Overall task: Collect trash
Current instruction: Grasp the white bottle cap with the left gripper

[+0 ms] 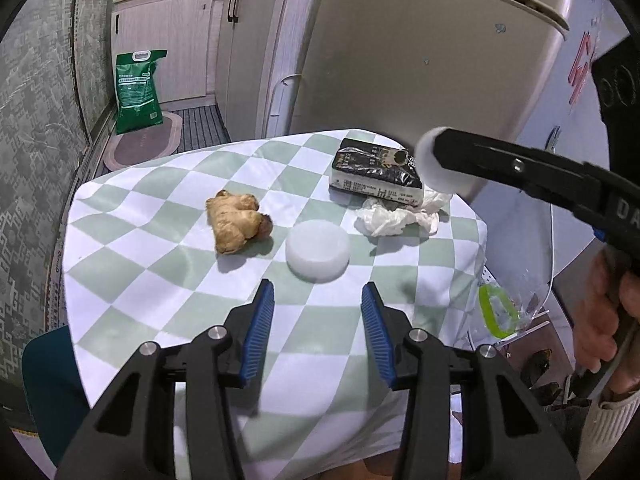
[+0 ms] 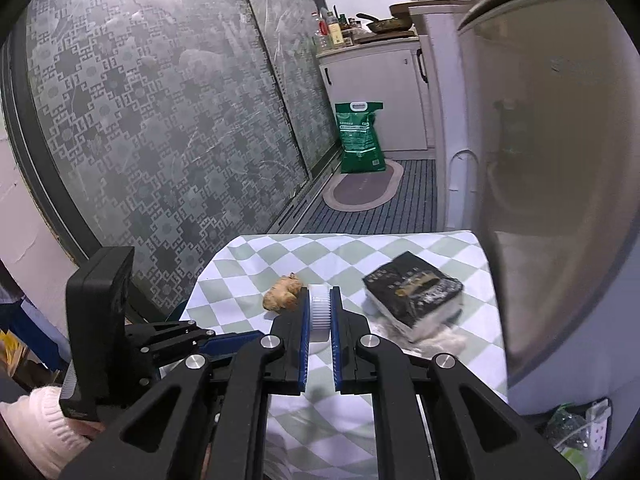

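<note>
The right claw (image 2: pixel 320 312) grips a white ribbed plastic lid (image 2: pixel 319 310) on edge between its blue pads; the lower part of the lid is hidden between the fingers. In the left wrist view the same lid (image 1: pixel 434 164) is a blurred white disc at the tip of the right claw (image 1: pixel 440 152), held above the desk (image 1: pixel 160 240), and it covers one corner of the black packet (image 1: pixel 374 174). The left claw (image 1: pixel 318 300) hangs with its jaws partly apart and nothing between them, just short of a second white lid (image 1: pixel 318 250) that lies flat on the cloth. Beside this lid rests a piece of ginger (image 1: pixel 238 220), and a crumpled white tissue (image 1: pixel 400 216) lies partly under the packet's near edge. The print on the packet is too small to read.

A green and white checked cloth covers the desk and falls over its edges. A pale fridge (image 1: pixel 420 48) stands right behind it, its surface blurred in the right wrist view. Further off are white cabinets (image 1: pixel 172 40), a green sack (image 1: pixel 138 88) on the floor by an oval mat (image 1: pixel 144 144), and a patterned glass sliding door (image 2: pixel 160 120).
</note>
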`<state>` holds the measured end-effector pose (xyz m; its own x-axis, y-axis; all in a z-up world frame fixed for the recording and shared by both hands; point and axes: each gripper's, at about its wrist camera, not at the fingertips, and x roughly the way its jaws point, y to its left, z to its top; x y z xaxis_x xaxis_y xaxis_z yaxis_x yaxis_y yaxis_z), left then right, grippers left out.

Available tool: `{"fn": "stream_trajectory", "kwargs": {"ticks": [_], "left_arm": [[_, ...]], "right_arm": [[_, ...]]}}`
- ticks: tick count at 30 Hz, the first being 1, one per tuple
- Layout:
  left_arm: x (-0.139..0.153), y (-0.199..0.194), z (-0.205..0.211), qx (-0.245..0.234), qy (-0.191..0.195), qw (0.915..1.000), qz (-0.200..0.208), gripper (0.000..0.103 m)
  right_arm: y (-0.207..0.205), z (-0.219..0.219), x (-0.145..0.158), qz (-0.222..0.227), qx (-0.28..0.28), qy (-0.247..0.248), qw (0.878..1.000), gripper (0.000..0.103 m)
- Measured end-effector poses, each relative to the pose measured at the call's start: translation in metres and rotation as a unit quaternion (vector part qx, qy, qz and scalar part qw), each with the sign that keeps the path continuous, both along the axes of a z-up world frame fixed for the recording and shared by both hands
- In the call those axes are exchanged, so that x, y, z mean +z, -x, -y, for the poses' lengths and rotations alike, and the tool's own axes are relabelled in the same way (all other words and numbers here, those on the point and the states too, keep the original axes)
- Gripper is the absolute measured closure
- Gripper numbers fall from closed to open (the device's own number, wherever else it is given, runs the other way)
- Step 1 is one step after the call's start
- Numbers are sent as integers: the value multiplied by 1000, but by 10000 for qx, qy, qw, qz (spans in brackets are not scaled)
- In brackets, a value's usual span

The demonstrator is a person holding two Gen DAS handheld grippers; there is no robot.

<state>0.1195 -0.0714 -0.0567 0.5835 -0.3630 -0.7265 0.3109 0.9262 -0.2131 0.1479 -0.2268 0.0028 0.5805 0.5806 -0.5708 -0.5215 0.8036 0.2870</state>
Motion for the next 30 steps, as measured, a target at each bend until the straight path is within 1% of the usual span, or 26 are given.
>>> {"fn": "stream_trajectory", "kwargs": {"ticks": [4,11,16,21,23,30], "left_arm": [[-3,-9,5,72,14,10000,-15,54],[-5,-21,17,174,-128,9998,30,54],[-4,-25,25,252,-386,9989,110,54],[-5,-27,24,304,-451,9984,151,54],[-6,-28,25,307,-500,9981,172,61],[-2,-22,22,317,-462,9983,188,62]], "right_arm": [[3,8,0,4,-6,-34,10000,94],[7,25,0,28,-61,-89,9999,94],[10,38,-1,36,-126,-118,9998,94],[12,48,-3,28,-181,-116,9998,94],[13,48,-4,25,-179,-102,9998,94],[14,41,-6,32,-103,7,9999,94]]}}
